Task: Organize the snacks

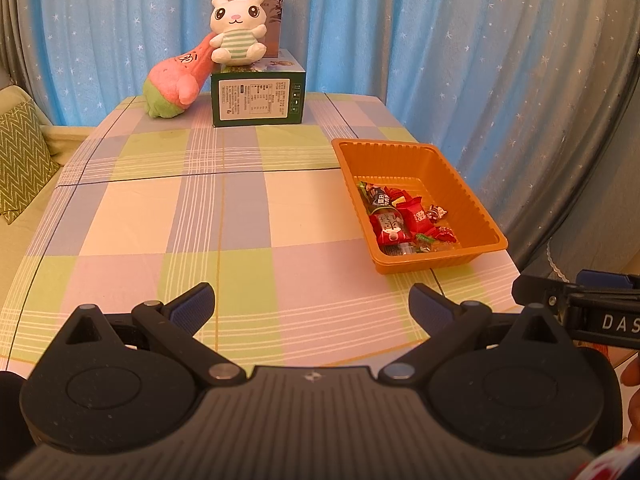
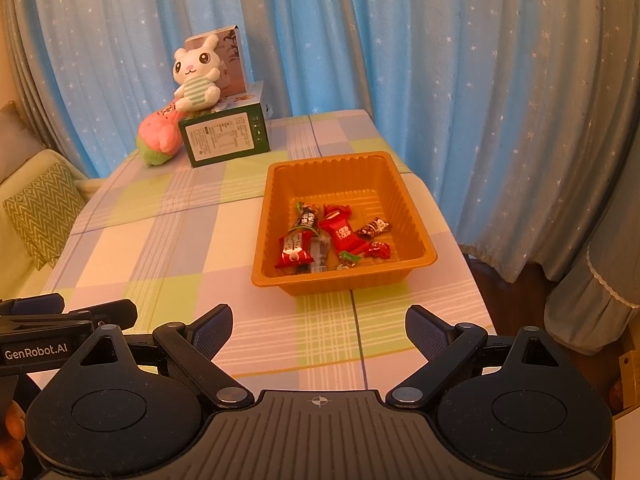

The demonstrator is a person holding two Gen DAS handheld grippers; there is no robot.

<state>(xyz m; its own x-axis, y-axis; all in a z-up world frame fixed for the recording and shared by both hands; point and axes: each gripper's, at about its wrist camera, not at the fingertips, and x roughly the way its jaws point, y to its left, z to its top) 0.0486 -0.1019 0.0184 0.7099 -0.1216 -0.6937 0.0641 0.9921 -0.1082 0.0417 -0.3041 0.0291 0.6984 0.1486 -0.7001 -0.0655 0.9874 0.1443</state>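
Nearest the lens, the left gripper (image 1: 311,304) is held with its blue-padded fingers spread wide and nothing between them, low over the checked tablecloth (image 1: 160,208). Beside it, at its right edge, the right gripper (image 2: 319,330) is held likewise, jaws parted and empty.

Ahead of the right gripper and a little to its left, an orange plastic tray (image 2: 280,184) is set on the cloth; from the left gripper it is seen ahead and to the right (image 1: 400,152). It is rectangular, with ribbed sloping walls and a rolled rim, and its long axis runs away from the grippers toward the far edge of the table. Wrapped candies (image 2: 334,236) are gathered in its near half: mostly red wrappers with twisted ends, a dark one, and some clear ones with green. They lie flat at mixed angles, several lengthwise along the tray.

Farther ahead and left of both tools, a green box (image 2: 224,138) is placed, with a white plush rabbit (image 2: 196,76) seated on top and a pink-and-green plush (image 2: 158,140) leaning against its left side. Blue starred curtains (image 2: 440,80) are hung behind.
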